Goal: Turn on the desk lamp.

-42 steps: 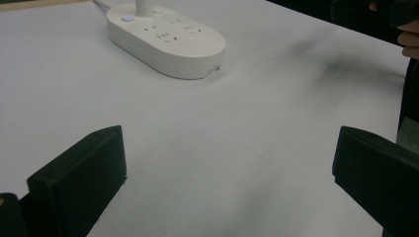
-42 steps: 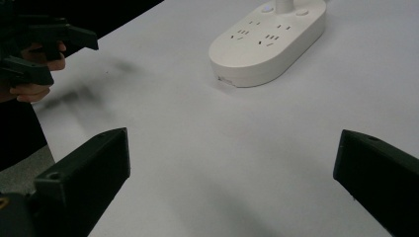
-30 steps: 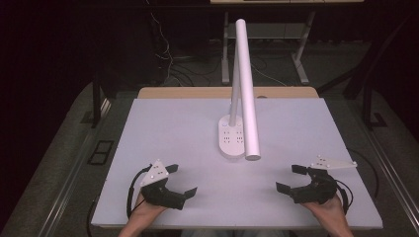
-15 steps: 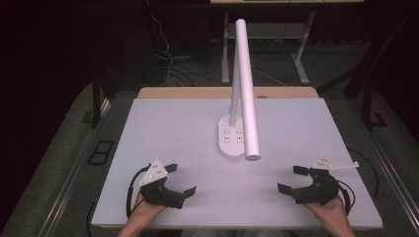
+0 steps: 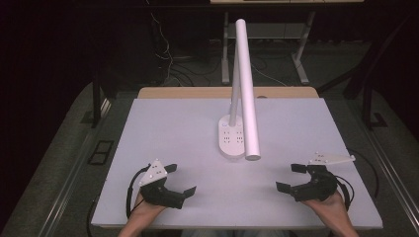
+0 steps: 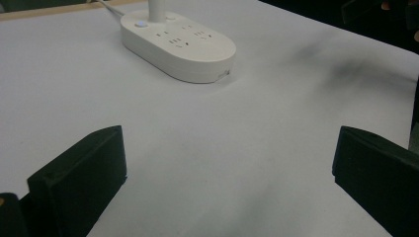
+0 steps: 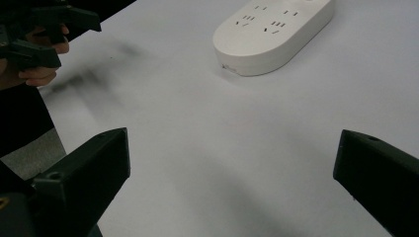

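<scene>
Barely any mvmt vs 1s ago: left gripper (image 5: pixel 179 178) & right gripper (image 5: pixel 292 177) both wide apart, empty, idle near lamp base (image 5: pixel 232 138).

1. The black two-jaw left gripper (image 5: pixel 179 179), held in the person's left hand (image 5: pixel 143 210), rests low with jaws spread wide apart.
2. The black two-jaw right gripper (image 5: pixel 291 177), held in the right hand (image 5: pixel 328 207), also has jaws wide apart.

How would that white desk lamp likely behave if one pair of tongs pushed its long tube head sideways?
The desk lamp would probably swing or tip rather than slide: its tube head overhangs the oval socket base. The base looks broad and flat, so low pushes likely slide it.
</scene>
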### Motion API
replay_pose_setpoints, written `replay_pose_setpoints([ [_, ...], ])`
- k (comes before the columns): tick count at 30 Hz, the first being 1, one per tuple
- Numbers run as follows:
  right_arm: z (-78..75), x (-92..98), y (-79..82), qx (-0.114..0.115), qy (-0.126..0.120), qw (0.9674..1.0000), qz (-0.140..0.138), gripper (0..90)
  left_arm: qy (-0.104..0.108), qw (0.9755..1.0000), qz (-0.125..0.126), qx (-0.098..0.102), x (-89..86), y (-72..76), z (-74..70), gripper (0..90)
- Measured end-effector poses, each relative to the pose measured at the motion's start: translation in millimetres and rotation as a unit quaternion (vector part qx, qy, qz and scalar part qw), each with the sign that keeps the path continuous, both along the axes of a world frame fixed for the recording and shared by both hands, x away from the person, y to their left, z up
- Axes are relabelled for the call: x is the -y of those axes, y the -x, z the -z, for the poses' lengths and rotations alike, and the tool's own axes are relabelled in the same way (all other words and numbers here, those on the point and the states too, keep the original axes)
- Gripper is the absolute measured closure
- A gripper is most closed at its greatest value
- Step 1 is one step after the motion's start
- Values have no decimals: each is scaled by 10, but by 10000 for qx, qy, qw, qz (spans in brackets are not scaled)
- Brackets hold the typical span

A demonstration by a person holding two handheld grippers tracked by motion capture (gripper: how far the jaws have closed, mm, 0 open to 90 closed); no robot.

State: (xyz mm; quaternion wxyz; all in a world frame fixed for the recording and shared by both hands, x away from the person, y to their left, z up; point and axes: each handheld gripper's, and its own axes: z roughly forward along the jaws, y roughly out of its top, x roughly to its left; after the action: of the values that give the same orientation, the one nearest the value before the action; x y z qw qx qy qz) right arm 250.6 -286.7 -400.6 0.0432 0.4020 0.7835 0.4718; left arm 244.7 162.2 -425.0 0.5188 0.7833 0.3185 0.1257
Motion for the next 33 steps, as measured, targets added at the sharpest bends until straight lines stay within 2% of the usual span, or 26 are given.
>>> replay_pose_setpoints([
  [19, -196, -88, -226, 52, 75, 9998, -149, 3, -12, 10000, 23, 15, 9, 7, 0, 0],
  [33, -315, -208, -496, 20, 142, 9995, -264, 3, -24, 10000, 64, -12, 33, 6, 14, 0],
])
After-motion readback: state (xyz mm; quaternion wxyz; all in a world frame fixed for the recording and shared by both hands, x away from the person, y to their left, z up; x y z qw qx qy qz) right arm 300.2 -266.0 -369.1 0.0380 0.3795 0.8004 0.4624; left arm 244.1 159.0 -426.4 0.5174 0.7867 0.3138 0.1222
